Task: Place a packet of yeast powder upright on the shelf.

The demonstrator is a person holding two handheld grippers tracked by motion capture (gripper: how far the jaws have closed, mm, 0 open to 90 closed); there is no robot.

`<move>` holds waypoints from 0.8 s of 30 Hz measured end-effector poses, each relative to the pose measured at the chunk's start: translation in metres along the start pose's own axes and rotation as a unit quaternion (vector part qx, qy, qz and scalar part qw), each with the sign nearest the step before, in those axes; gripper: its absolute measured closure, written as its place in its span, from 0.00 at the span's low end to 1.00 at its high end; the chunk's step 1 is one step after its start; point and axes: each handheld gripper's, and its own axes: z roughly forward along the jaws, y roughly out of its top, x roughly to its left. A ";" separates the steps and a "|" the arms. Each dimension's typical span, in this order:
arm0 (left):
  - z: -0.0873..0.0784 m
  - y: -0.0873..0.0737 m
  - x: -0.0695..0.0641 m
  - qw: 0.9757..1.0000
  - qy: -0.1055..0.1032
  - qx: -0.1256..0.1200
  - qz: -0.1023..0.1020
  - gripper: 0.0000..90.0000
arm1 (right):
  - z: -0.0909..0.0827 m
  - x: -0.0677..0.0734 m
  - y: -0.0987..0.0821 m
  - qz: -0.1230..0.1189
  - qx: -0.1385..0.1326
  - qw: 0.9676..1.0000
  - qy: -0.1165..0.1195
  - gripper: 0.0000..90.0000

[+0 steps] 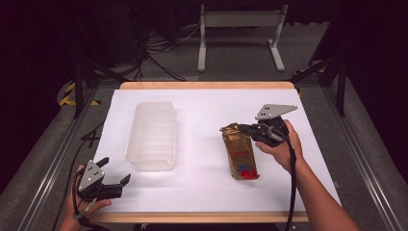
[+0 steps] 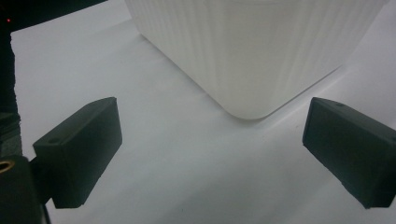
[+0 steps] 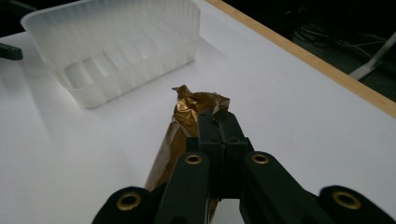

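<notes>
right claw [image 1: 243, 129] clamped on crumpled top of gold bag [image 1: 239, 156] (upright on white worktop [image 1: 202, 187]); left claw [image 1: 117, 172] wide open, holding nothing, near plastic tub [image 1: 153, 135].

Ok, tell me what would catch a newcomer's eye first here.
The gold bag stands right of centre on the white table, its crumpled top pinched shut in the right gripper. Left of it sits a translucent ribbed tub, with the left gripper open at the table's near left corner.
</notes>
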 end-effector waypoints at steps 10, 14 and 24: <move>0.001 0.001 -0.001 1.000 0.004 0.005 -0.001 0.06 | -0.021 0.019 0.011 -0.026 -0.039 0.999 0.003 1.00; 0.001 0.000 -0.001 1.000 0.005 0.002 -0.001 0.06 | -0.020 0.022 0.016 -0.025 -0.056 0.998 0.017 1.00; 0.000 0.000 0.000 1.000 0.006 -0.003 0.002 0.06 | -0.004 0.033 0.027 -0.031 -0.077 0.996 0.037 1.00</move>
